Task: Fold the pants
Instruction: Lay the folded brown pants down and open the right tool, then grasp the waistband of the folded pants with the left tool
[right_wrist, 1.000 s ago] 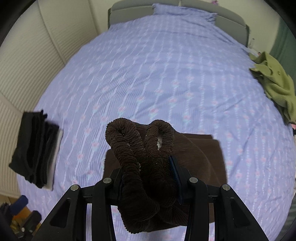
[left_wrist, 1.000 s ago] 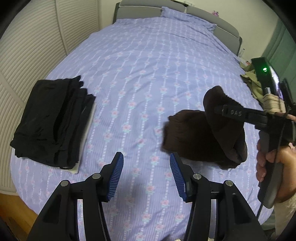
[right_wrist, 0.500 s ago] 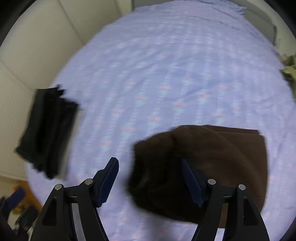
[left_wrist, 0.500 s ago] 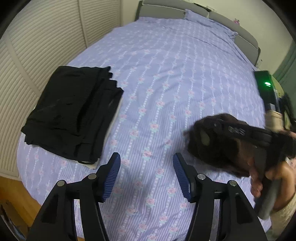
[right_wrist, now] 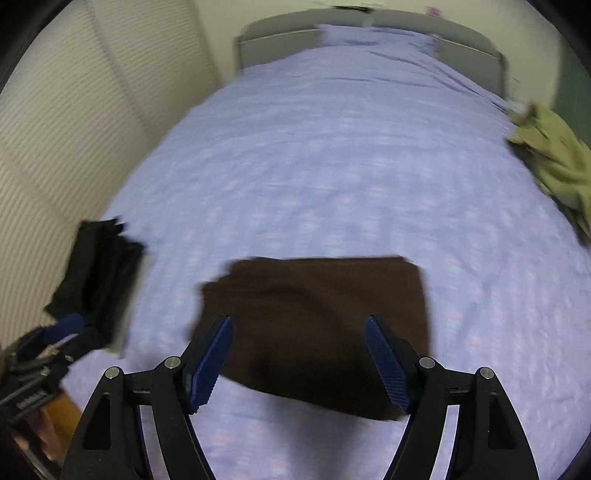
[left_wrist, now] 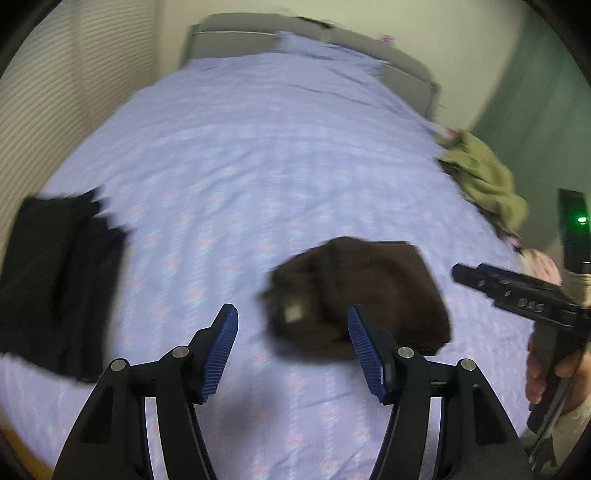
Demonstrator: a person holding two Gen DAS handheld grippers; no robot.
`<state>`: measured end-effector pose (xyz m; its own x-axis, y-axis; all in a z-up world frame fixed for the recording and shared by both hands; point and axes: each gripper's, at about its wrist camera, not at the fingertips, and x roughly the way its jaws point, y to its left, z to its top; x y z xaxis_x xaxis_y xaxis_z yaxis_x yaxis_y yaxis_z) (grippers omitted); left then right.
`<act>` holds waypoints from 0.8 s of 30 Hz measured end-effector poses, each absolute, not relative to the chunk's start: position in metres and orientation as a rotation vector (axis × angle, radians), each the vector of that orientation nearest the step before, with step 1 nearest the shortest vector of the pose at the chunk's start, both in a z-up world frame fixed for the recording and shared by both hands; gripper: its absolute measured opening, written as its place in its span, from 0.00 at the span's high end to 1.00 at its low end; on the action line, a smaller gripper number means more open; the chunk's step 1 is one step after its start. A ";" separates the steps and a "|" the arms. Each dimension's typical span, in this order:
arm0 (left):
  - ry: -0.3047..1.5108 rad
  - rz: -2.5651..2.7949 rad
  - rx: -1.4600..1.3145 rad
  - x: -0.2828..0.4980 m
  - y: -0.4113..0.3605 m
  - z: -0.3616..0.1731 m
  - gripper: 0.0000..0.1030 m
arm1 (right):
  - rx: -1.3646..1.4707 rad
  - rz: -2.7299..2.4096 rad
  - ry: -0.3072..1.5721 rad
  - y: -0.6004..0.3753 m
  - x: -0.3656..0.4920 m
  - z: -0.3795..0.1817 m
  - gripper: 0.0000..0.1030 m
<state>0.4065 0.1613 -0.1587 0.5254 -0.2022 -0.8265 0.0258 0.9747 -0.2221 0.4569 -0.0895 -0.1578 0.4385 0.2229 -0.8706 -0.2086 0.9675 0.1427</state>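
Dark brown pants (right_wrist: 317, 295) lie folded in a flat rectangle on the lilac bedspread (right_wrist: 332, 166). My right gripper (right_wrist: 298, 319) hovers over their near edge. Its jaws are opening, and the blue pads (right_wrist: 210, 362) touch no cloth. In the left wrist view the same pants (left_wrist: 373, 288) look blurred, with a pale label on the left end. My left gripper (left_wrist: 291, 310) stands open above the bed just left of them, holding nothing. The right gripper (left_wrist: 517, 295) shows at the right edge, held by a hand.
A stack of folded black garments (left_wrist: 55, 280) lies at the bed's left edge, next to slatted closet doors (right_wrist: 55, 129). A crumpled olive-green garment (right_wrist: 554, 162) sits at the right edge. A grey headboard (right_wrist: 369, 26) and a pillow are at the far end.
The right gripper let go of the bunched brown pants, opened and drew back. The pants now lie flat and folded. The left gripper swung to face them and opened slightly.
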 end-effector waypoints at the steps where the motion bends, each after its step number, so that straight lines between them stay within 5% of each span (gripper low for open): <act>1: 1.010 -0.172 -0.180 0.413 0.152 -0.159 0.41 | 0.038 0.240 1.098 -0.104 0.458 -0.163 0.27; 5: 1.036 -0.275 -0.126 0.453 0.115 -0.175 0.43 | 0.110 0.171 1.122 -0.136 0.459 -0.177 0.27; 11: 1.157 -0.272 -0.216 0.494 0.107 -0.211 0.65 | 0.178 0.118 1.150 -0.157 0.459 -0.197 0.27; 22: 1.372 -0.160 -0.409 0.510 0.111 -0.267 0.65 | 0.179 0.159 1.186 -0.159 0.461 -0.213 0.27; 24: 1.377 -0.164 -0.402 0.508 0.109 -0.268 0.71 | 0.168 0.175 1.185 -0.156 0.460 -0.212 0.27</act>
<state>0.5077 0.1087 -0.2683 0.1948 -0.3446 -0.9183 -0.1197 0.9209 -0.3709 0.4598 -0.1565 -0.2122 0.3658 0.2231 -0.9036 -0.0470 0.9740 0.2215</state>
